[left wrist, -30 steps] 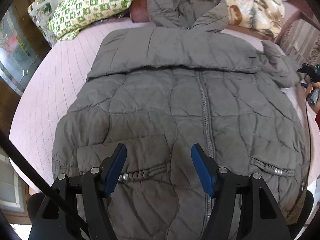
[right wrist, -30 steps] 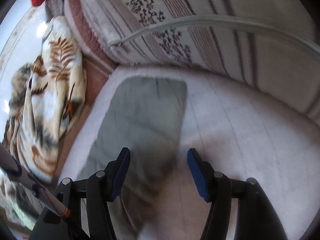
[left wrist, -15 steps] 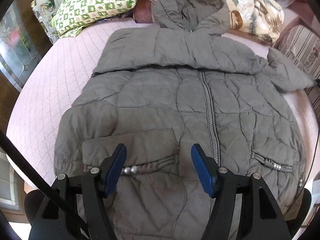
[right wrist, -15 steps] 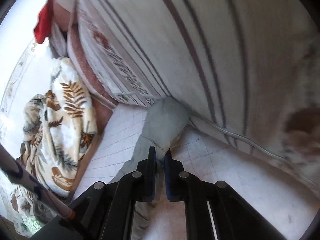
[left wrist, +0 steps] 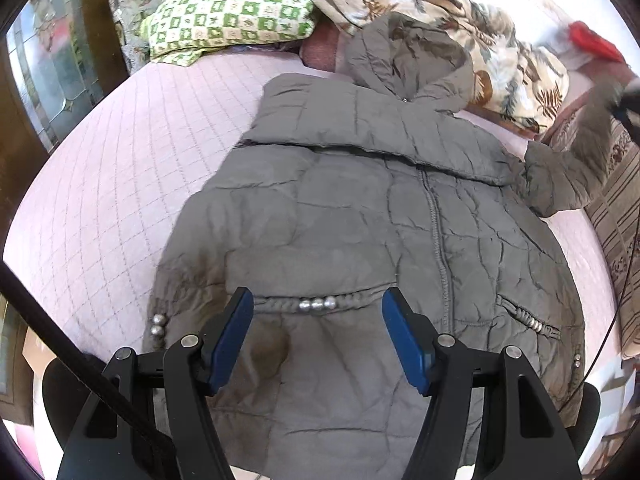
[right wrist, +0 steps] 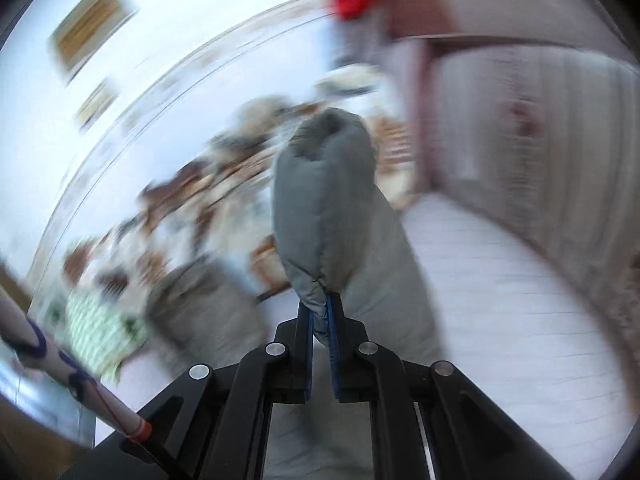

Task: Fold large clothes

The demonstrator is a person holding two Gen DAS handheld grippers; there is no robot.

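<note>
With the jacket point(left wrist: 360, 216) spread face up on the bed point(left wrist: 120, 184), the right gripper point(right wrist: 320, 328) pinched its lifted sleeve point(right wrist: 324, 208) only by the edge, seemingly, so it could slip free, while the left gripper point(left wrist: 318, 336) hovered spread above the hem.

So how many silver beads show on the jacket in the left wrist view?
8, possibly more hidden: three on the left pocket braid, two at the left hem edge, three on the right pocket braid.
</note>
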